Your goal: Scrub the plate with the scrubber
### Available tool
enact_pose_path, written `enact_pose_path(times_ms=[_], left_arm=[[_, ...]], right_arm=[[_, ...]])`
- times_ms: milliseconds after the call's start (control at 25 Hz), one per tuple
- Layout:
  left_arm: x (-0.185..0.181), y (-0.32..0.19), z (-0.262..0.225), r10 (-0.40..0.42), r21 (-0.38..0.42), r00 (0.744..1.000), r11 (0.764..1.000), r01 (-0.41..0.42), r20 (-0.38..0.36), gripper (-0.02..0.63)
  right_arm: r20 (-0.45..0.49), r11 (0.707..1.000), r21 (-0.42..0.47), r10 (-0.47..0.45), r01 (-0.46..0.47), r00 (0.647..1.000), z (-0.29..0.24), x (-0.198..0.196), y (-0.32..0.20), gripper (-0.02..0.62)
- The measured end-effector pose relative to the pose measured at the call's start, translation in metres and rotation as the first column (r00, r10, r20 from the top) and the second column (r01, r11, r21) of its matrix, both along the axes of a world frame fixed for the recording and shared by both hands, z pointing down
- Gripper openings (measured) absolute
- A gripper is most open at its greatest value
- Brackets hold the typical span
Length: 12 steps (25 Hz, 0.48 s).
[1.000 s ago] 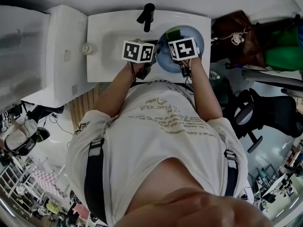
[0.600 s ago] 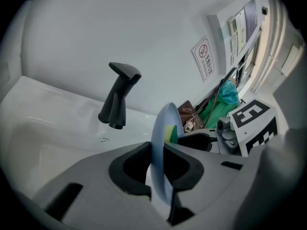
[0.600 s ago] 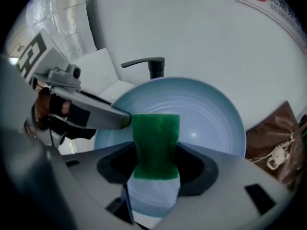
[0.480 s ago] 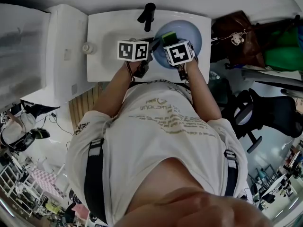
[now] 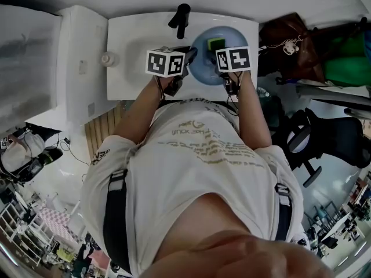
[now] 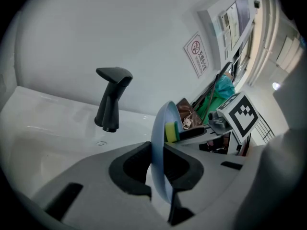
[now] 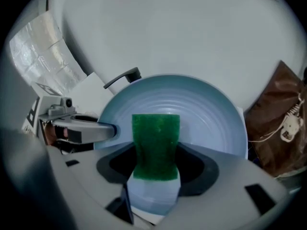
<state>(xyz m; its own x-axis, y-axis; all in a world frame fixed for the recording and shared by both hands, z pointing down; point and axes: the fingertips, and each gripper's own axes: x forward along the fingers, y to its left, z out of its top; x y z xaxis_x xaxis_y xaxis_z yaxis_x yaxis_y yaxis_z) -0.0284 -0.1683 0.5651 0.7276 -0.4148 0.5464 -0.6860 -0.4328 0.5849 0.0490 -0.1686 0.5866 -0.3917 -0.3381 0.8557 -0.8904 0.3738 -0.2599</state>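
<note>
Left gripper (image 6: 156,169): jaws clamped on the lower rim of the plate (image 6: 157,128).
Right gripper (image 7: 154,166): jaws closed on the scrubber (image 7: 156,143).
Scrubber: green face pressed against the plate's inner surface, near its centre.
Plate: pale blue, held on edge above the sink (image 5: 130,51).
Sink: white, with a black tap (image 6: 111,102) behind.

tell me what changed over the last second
The right claw swept the green scrubber across the blue plate, toward the left claw and back. Both grips held: the left claw stays clamped on the plate's rim above the sink.
</note>
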Motion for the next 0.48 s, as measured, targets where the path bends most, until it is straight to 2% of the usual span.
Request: enact_pose_path(times_ms=[80,280,480], left_arm=[[0.003,0.001,-0.001,0.003,-0.006,1.000,1.000,-0.003,-0.009,0.060],[0.001,0.003,0.000,0.015,-0.005,1.000,1.000,-0.015,0.018,0.058],[0.000,0.002,-0.003,-0.002,-0.024,1.000,1.000,0.001,-0.022,0.058]], right_arm=[[-0.023,1.000,0.003,-0.002,0.002,1.000,0.000,0.004,0.001,0.247],[-0.164,0.998,0.057,0.007,0.003,0.986,0.001,0.026,-0.002,0.249],[-0.146,0.996,0.092,0.034,-0.020,0.989,-0.004,0.038,-0.009,0.258]])
